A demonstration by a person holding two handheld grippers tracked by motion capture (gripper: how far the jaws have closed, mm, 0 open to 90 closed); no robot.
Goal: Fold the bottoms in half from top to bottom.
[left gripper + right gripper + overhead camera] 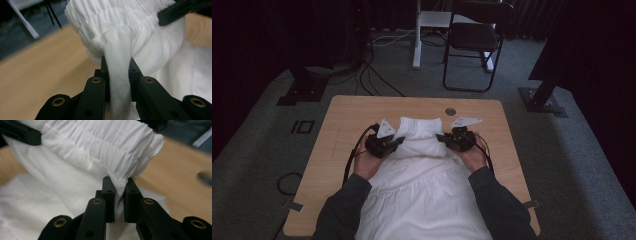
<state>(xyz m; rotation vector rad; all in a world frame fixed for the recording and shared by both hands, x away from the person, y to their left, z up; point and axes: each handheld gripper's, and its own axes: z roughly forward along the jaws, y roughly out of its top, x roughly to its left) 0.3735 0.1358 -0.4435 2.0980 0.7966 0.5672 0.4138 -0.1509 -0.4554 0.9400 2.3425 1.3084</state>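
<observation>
White gathered fabric, a garment point(422, 170), was spread on the wooden counter point(342, 130), its elastic band raised at the far end. The band was clamped at either side by the left tongs point(117, 75) and right tongs point(119, 195).

Looks like a recording lab or studio set-up rather than a home. Shown by dark curtains point(252, 30) closing off the walls, grey carpet floor point(562, 165) with loose black cables point(372, 80) trailing across it, black stand legs on metal foot plates point(544, 100), a lone light wooden rectangular table point(347, 115) with a round cable grommet point(450, 111), and a black folding chair point(474, 37) beside a white desk leg point(417, 35).
</observation>
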